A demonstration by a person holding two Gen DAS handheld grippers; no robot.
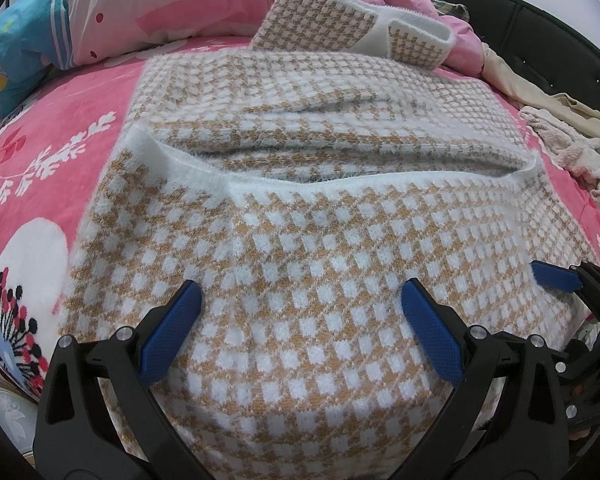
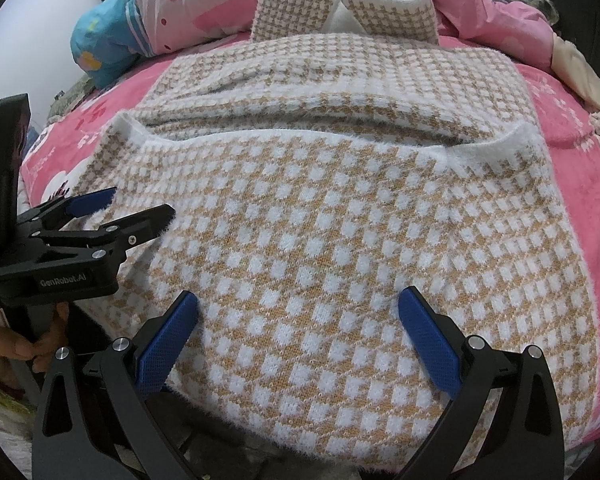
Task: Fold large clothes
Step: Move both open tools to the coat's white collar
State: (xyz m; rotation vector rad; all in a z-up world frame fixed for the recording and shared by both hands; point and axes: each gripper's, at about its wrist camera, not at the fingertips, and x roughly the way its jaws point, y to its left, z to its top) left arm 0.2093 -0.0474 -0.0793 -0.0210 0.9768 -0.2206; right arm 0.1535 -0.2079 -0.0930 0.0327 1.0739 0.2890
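A tan-and-white houndstooth knit sweater [image 1: 320, 240] lies spread on the bed. Its near part is folded over, with the white ribbed hem [image 1: 268, 178] running across the middle. The collar [image 2: 344, 8] rests against the quilt at the far end. My left gripper [image 1: 300, 292] stands open above the near fold, with nothing pinched between its blue pads [image 1: 172, 332]. My right gripper [image 2: 300, 296] is likewise open over the near fold, further right. In the right wrist view the left gripper [image 2: 136, 208] sits at the sweater's left edge. The right gripper [image 1: 572, 280] shows at the sweater's right edge.
A pink floral bed sheet [image 1: 52, 160] lies under the sweater. A pink quilt [image 1: 148, 4] and a blue pillow [image 1: 16, 52] are bunched at the far side. Beige and pale pink clothes [image 1: 568, 140] are heaped at the right, by a dark bed frame [image 1: 520, 12]. A hand [image 2: 20, 348] holds the left gripper's handle.
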